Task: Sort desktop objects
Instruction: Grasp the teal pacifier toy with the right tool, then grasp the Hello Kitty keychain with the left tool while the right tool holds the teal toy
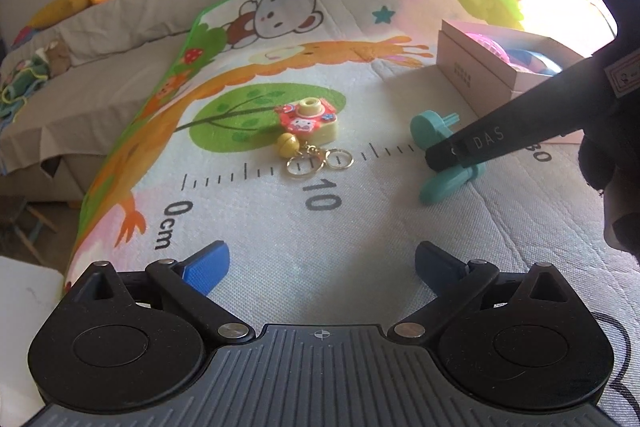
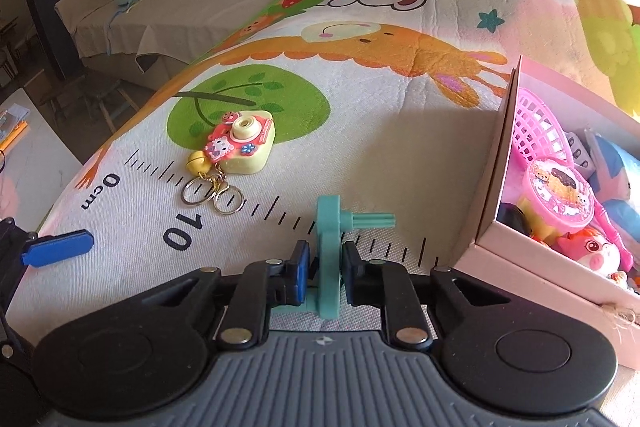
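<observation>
Teal crank toy (image 2: 329,259) clamped in right gripper (image 2: 325,271) (marked "DAS"); left gripper (image 1: 322,267) gapes; mat (image 2: 360,131) reads "0cm", "10".

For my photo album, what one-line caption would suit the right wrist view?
Right gripper closed on a teal plastic toy beside an open box of toys.

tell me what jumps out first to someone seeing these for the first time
The right gripper is shut on a teal plastic toy standing on the cartoon play mat. To its left lies a camera-shaped keychain with a bell and rings; to its right, a cardboard box is crammed with pink toys.
</observation>
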